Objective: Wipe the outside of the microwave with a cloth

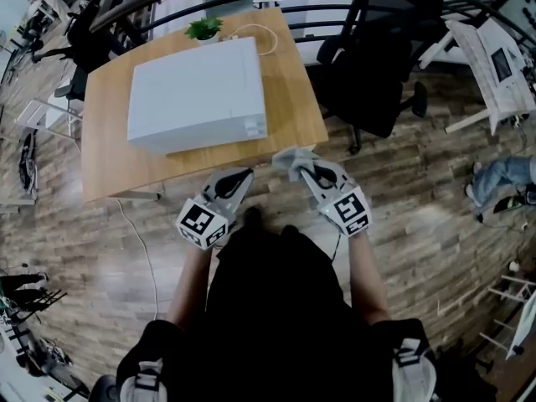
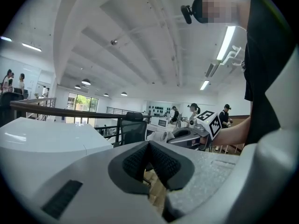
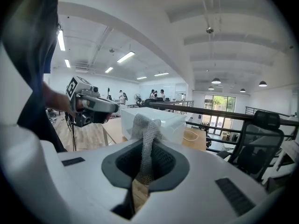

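We are pinching the soft, limp cloth (image 3: 145,127) in the right gripper (image 3: 145,169); left gripper (image 2: 150,164) clenched empty, microwave (image 1: 197,90) at 11 o'clock.

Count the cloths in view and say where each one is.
1. The grey cloth is clamped in the right claw, by the near edge of the wooden table bearing the microwave. The left claw is shut and empty. Another could lie hidden behind the microwave.
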Available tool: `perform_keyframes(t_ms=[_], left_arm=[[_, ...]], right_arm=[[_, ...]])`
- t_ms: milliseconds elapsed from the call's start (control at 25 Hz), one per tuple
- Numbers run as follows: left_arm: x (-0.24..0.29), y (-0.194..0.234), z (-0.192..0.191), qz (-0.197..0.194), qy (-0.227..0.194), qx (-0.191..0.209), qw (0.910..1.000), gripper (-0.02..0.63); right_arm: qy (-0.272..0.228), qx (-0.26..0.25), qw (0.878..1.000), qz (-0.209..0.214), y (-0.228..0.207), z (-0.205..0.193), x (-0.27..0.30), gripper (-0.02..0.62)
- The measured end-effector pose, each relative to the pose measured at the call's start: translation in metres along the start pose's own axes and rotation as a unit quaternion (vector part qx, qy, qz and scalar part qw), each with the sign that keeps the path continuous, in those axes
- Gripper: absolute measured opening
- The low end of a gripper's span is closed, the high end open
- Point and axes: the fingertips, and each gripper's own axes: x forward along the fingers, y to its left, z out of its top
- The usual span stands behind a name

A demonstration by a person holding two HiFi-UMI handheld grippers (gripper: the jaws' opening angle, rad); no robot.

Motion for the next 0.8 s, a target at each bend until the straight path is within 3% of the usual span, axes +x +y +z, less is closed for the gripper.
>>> perform_keyframes(t_ms=[360, 800], left_arm=[[0.001, -0.026, -0.001, 0.032, 0.001, 0.001, 0.9995, 0.002], [-0.006, -0.026, -0.001, 0.067, 0.0, 0.003, 0.9977, 0.002]], right_arm=[[-0.006, -0.001, 1.0, 0.022, -0.001, -0.012, -0.023, 0.018], [-0.013, -0.002, 0.999, 0.05, 0.006, -0.018, -0.023, 0.018]])
